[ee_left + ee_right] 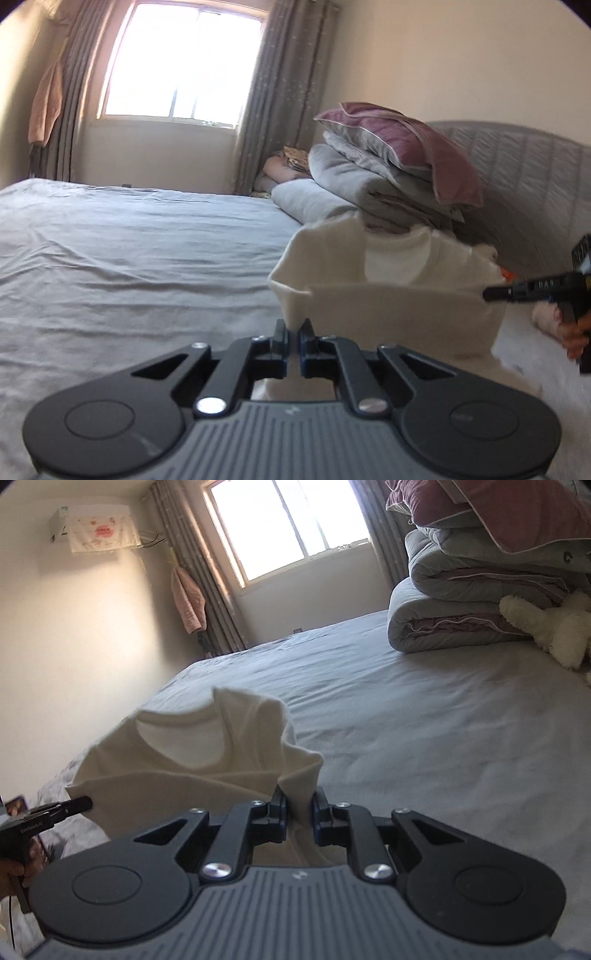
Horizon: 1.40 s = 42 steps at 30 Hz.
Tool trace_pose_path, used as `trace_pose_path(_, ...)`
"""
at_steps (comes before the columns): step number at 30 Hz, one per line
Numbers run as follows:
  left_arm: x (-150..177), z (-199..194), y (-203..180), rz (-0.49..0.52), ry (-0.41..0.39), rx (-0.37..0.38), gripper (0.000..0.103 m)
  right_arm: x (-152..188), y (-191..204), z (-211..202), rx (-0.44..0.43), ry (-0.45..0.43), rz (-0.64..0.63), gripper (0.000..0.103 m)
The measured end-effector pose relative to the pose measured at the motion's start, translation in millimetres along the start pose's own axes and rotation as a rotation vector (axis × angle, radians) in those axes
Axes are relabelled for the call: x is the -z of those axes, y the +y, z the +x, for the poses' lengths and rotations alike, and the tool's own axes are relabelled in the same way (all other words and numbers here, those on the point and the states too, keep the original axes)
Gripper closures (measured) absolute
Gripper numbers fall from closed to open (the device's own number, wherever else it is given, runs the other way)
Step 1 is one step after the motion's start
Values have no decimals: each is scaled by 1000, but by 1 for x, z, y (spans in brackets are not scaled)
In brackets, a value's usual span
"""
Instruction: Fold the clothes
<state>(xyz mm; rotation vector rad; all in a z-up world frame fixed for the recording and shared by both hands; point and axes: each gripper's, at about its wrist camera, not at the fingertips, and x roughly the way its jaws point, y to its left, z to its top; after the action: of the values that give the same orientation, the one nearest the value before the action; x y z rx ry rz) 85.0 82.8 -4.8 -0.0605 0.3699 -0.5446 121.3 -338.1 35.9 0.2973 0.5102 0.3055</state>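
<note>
Left wrist view: the left gripper [294, 328] pinches the cream-white knit garment [388, 280] tight at one edge; at 3 o'clock the right gripper [489, 294] clamps the opposite edge. Held so, the cloth is likely stretched above the grey bedsheet [129, 251] for folding. Its lower part is hidden behind the jaws, and blur softens its outline.

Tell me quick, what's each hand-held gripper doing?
Left hand-held gripper: shut on the white garment.
Right hand-held gripper: shut on the same white garment.
</note>
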Motion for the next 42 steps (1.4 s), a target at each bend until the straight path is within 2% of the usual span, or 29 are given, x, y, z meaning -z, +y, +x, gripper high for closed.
trace_pose_path(7, 24, -20, -15, 107, 114, -21, 96, 28, -2, -20, 19, 62, -26, 87)
trace_pose_path(15, 45, -28, -13, 115, 265, -48, 93, 63, -16, -27, 102, 187, -57, 87)
trace_pose_path(17, 49, -31, -11, 109, 299, -58, 93, 68, -22, -33, 117, 195, -45, 87)
trace_pose_path(19, 50, -38, -6, 70, 318, -73, 90, 71, -28, -41, 130, 191, -21, 87)
trace_pose_path(24, 43, -49, 18, -144, 314, -116, 73, 70, -37, -62, 144, 154, 59, 85)
trace_pose_path(29, 29, -47, 28, -382, 277, -68, 58, 57, -39, -64, 99, 125, 177, 80)
trace_pose_path(31, 27, -44, 27, -452, 277, -34, 51, 52, -38, -63, 66, 117, 232, 66)
trace_pose_path(32, 26, -43, 27, -486, 278, -17, 43, 50, -37, -62, 44, 115, 255, 63)
trace_pose_path(33, 25, -41, 25, -510, 284, -7, 39, 49, -36, -61, 25, 114, 274, 60)
trace_pose_path(36, 26, -36, 19, -561, 312, 8, 37, 47, -31, -53, -7, 135, 321, 58)
trace_pose_path(40, 30, -30, 11, -586, 346, 5, 38, 52, -26, -42, 16, 178, 349, 58)
trace_pose_path(41, 31, -29, 9, -586, 350, 7, 40, 54, -26, -40, 11, 177, 367, 58)
trace_pose_path(42, 32, -27, 7, -586, 353, 8, 48, 56, -26, -39, 7, 176, 385, 58)
